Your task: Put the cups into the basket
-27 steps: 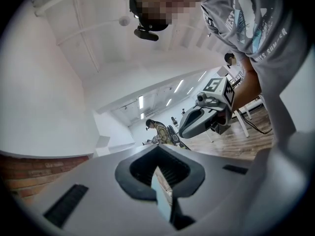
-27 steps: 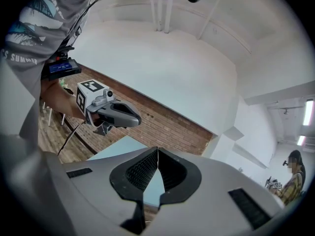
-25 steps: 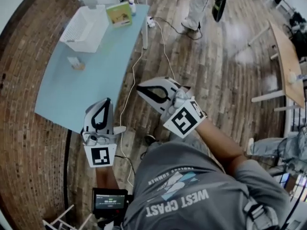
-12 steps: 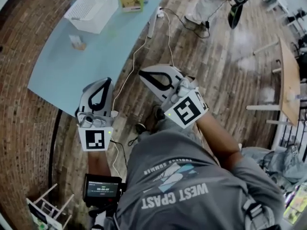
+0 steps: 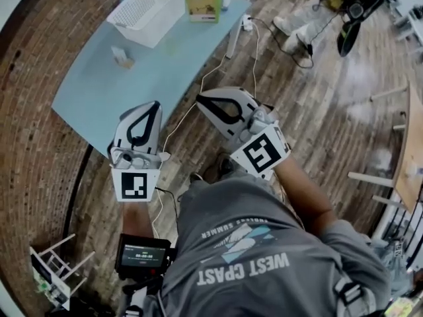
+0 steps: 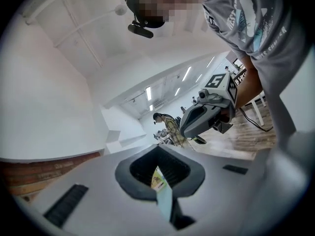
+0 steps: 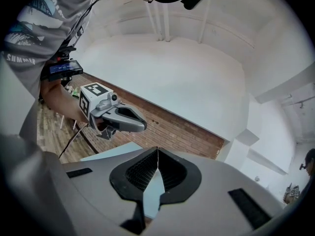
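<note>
**Grey tongs closed and empty; cup not yet reached**

The left gripper and the right gripper are hovering by the table's near edge, jaws together on nothing. Mid-table, a small pale cup is standing. It is probably light and crushable, so grip gently across its wall. The white basket is sitting at the table's far end.

The worktop is smooth, matt pale blue. The far basket looks like white plastic lattice. The floor is worn wood, with rough brick at left. The left gripper and right gripper have matt grey plastic shells and ribbed black-lined jaws.
</note>
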Motion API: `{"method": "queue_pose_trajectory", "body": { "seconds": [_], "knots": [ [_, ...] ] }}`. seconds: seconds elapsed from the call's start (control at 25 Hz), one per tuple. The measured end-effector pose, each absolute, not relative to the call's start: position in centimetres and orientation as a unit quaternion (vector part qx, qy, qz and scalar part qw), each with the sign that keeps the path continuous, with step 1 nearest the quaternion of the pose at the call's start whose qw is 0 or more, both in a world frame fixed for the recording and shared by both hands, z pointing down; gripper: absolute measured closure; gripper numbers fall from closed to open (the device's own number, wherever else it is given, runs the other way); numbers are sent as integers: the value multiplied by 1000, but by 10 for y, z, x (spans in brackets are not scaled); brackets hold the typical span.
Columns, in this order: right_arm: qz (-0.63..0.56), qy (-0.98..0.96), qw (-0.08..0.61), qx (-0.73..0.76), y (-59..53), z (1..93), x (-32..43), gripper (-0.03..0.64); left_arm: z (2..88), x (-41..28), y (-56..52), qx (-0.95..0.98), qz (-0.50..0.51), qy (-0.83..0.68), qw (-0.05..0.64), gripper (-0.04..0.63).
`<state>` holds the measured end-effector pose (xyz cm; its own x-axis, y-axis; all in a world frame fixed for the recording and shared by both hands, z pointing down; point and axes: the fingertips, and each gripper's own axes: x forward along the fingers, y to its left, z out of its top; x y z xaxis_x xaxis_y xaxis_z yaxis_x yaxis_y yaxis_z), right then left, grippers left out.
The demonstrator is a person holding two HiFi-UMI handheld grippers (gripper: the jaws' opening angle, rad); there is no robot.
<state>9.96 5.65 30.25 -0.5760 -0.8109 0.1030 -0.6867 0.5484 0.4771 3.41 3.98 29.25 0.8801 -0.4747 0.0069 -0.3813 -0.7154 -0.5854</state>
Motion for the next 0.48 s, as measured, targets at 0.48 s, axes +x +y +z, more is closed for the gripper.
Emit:
{"method": "queue_pose_trajectory", "body": {
  "seconds": [0.48],
  "knots": [
    [-174, -874, 154, 426, 21, 319, 120, 603, 302, 55, 7, -925, -92, 237, 283, 595]
  ]
}}
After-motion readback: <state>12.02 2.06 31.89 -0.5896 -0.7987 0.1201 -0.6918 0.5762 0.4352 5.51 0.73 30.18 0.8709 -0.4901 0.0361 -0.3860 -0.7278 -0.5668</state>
